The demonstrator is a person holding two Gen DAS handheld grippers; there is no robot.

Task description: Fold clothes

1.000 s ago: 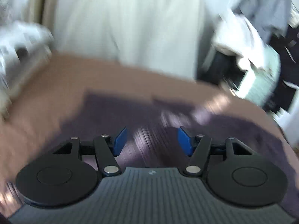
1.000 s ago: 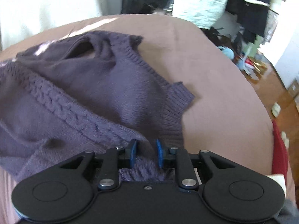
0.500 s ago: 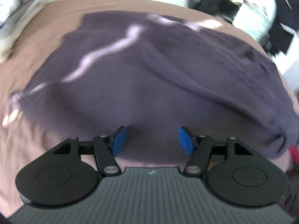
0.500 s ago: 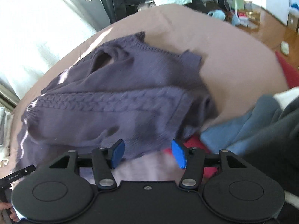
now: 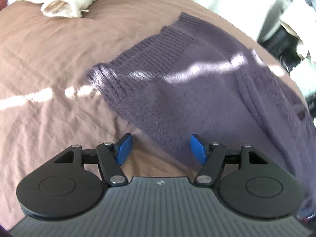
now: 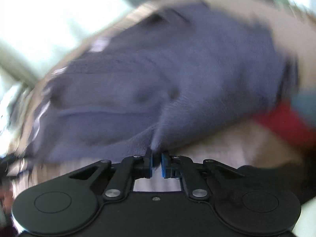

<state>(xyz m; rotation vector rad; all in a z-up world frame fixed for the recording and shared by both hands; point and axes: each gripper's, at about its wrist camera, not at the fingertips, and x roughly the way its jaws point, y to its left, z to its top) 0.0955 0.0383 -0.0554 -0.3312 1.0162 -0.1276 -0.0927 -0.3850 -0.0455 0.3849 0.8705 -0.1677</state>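
Purple knit sweater (image 5: 197,83) — ribbed hem, brown sheet (image 5: 49,59)

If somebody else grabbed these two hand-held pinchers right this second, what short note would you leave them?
Right gripper: shut on the purple sweater; its jaws have just been closing and pinch a tuft at the near edge.
Left gripper: open, holding nothing, with the sweater's side edge between its blue fingers.
The sweater lies spread and rumpled on the brown bedsheet, ribbed hem toward the far side. Red cloth lies beside it on the right; cream laundry lies at the far end.
Done: no neat fold shows yet.
Left: probably grip with the left too, then fold.
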